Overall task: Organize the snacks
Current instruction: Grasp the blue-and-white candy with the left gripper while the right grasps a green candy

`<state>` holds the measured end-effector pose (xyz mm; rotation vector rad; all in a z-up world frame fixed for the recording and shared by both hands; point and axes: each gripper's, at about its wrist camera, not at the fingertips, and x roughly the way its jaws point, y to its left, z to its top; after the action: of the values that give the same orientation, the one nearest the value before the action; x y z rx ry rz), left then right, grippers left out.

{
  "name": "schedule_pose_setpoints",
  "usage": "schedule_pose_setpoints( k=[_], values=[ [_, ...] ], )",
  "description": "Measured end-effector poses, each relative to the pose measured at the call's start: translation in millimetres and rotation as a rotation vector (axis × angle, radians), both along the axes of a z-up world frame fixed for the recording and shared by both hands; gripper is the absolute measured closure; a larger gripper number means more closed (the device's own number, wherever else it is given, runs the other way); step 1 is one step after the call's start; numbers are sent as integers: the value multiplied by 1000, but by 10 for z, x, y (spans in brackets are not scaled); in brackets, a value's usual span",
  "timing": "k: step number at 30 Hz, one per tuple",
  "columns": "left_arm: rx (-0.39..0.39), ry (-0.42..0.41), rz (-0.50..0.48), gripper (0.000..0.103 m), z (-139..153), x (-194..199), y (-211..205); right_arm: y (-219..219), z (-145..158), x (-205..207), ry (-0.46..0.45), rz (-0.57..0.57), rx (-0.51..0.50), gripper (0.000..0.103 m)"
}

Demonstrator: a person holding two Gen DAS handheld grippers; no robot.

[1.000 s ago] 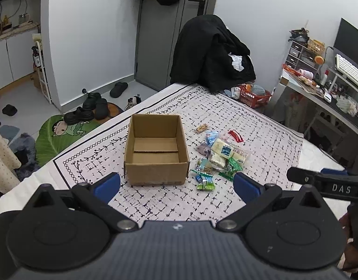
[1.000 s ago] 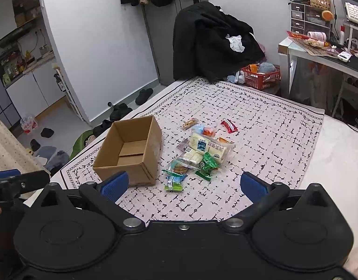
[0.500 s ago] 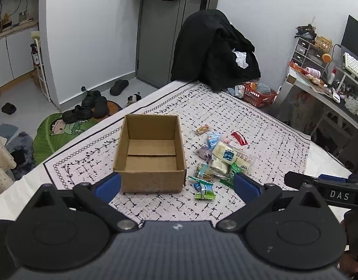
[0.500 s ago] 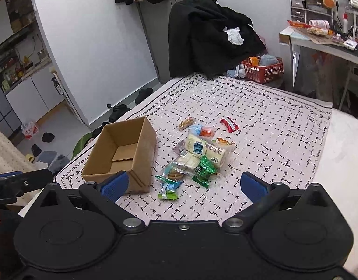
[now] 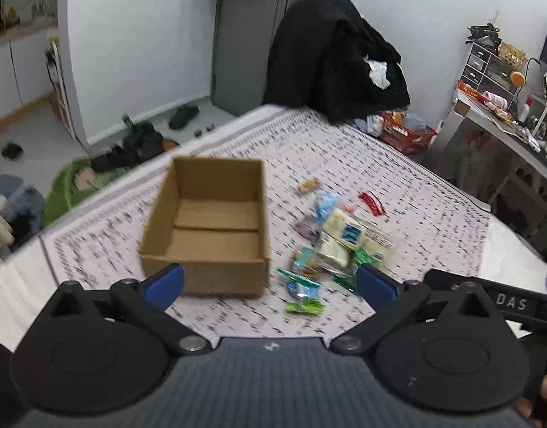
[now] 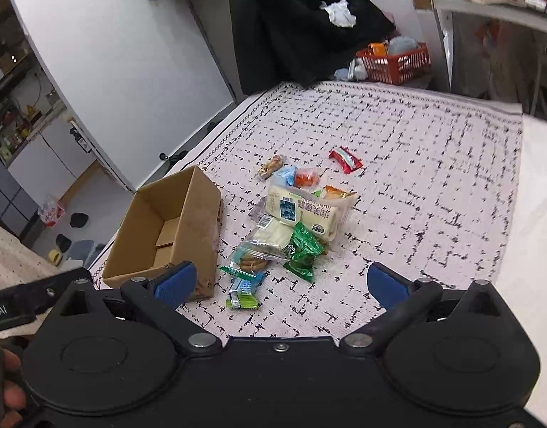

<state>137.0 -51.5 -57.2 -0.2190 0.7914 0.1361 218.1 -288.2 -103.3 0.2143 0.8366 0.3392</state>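
Nearing box [image 5: 205,228] and snacks [image 6: 295,221] since before, both grippers [image 5: 270,285] [image 6: 279,281] spread, empty.

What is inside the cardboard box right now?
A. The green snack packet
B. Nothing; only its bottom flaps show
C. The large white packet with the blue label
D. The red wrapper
B: the cardboard box shows only its bare bottom flaps, while the green snack packet, the red wrapper and the large white packet all lie on the patterned cloth beside it.
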Motion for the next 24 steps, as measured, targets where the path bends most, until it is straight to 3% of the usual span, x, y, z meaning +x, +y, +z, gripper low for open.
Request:
schedule_pose_setpoints(
  k=[10,19,24],
  values=[
    [-44,69,-30,2,-407,346,-150,-41,-349,387,78,-18,89,12],
    [-127,160,-14,17,-875,690,-145,-31,-683,663,170,-27,135,29],
    [-147,183,-7,22,-1082,833,-146,-22,-835,787,200,-45,165,32]
  ],
)
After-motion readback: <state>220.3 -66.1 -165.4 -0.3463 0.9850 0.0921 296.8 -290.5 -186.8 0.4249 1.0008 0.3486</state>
